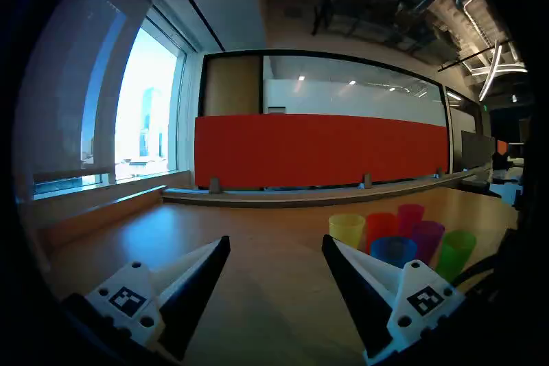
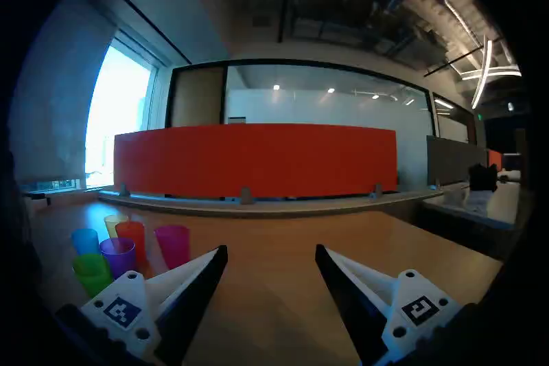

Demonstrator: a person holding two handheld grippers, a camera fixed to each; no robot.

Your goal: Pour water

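From the left gripper view, the left gripper [image 1: 274,239] hangs low over the wooden table [image 1: 274,297], its two fingers spread wide apart with nothing between them. The cups [image 1: 384,225], a tight cluster of coloured plastic ones, stand upright on the table off to this gripper's right. The blue cup [image 1: 393,250] sits closest, just past the tip of the right-hand finger, and the green cup [image 1: 455,250] is at the outer edge. Whether any cup holds water I cannot tell from here, and I cannot make out a jug or bottle. A red partition [image 1: 316,150] closes off the far edge of the table, with a bright window [image 1: 147,119] to the left.

From the right gripper view, the right gripper [image 2: 270,249] is likewise open and empty, fingers well apart above bare tabletop. Here the same cups [image 2: 130,235] lie to its left, the pink cup [image 2: 172,244] nearest its left-hand finger.

So the cluster stands between the two tools, each needing to swing inward to reach it. The left one looks slightly nearer, by my reckoning. The cups' long axes are vertical, so a level sideways grip should suit.
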